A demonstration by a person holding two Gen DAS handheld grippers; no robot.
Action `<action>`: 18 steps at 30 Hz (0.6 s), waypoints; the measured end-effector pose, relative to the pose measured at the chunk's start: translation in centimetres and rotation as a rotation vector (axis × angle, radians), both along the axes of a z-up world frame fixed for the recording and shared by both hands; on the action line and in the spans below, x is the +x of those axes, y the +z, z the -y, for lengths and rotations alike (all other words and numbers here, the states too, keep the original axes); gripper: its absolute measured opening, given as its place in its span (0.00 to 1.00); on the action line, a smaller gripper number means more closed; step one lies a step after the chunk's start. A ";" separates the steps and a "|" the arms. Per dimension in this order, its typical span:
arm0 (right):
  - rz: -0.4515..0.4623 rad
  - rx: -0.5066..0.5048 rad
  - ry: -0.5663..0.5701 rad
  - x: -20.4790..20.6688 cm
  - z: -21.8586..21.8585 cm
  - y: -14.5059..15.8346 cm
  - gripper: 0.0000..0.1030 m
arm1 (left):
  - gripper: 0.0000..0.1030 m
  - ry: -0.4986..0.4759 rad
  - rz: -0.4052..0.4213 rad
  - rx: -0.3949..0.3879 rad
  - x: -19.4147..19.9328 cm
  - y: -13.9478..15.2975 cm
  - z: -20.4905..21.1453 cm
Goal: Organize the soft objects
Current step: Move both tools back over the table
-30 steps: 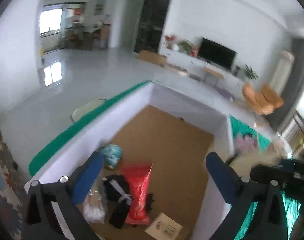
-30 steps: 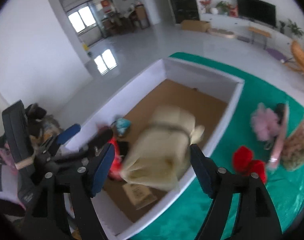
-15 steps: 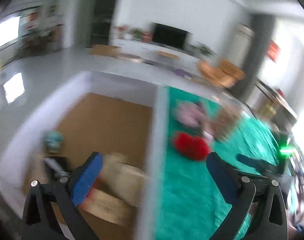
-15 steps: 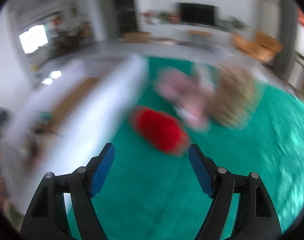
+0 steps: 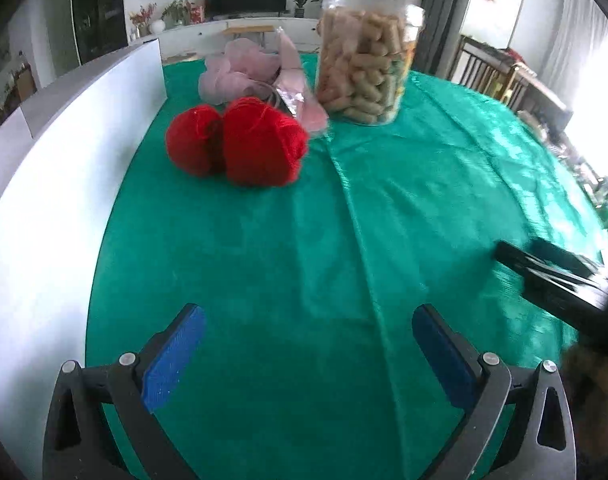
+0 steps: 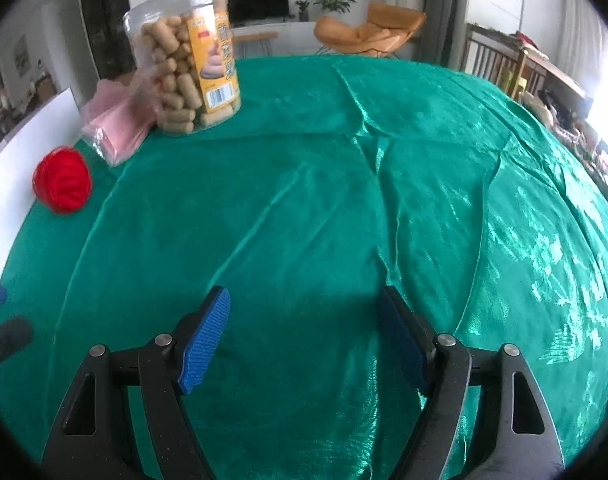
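Two red yarn balls (image 5: 240,144) lie on the green cloth, with a pink mesh puff (image 5: 240,70) and a pink plastic packet (image 5: 296,92) behind them. One red yarn ball (image 6: 62,180) and the pink packet (image 6: 116,128) also show at the left of the right wrist view. My left gripper (image 5: 304,356) is open above bare cloth, well short of the yarn. My right gripper (image 6: 304,340) is open too, nothing between its blue pads, over the middle of the table.
A clear jar of tan snack rolls (image 5: 366,68) stands upright behind the soft things, also in the right wrist view as the jar (image 6: 188,60). The white box wall (image 5: 64,152) runs along the left. Green cloth (image 6: 384,184) covers the table.
The beige plush went from my right gripper into the box. Both grippers swung right, away from the box, and now face the tabletop with nothing in them.
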State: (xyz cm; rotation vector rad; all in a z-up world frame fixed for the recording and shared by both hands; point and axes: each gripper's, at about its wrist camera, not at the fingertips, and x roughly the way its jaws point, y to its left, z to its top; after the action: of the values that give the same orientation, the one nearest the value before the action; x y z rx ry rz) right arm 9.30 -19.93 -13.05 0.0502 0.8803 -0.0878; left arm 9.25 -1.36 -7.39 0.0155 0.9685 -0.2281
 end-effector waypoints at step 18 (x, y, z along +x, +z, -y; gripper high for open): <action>0.003 -0.003 0.006 -1.5 -0.1 -0.1 0.81 | 1.00 0.084 0.031 0.076 4.8 -2.3 -1.4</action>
State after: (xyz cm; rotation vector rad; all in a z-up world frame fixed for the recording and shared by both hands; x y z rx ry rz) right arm 7.82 -19.88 -13.11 0.0443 0.8770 -0.0831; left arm 14.00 0.08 -9.72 0.0482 0.9440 -0.1136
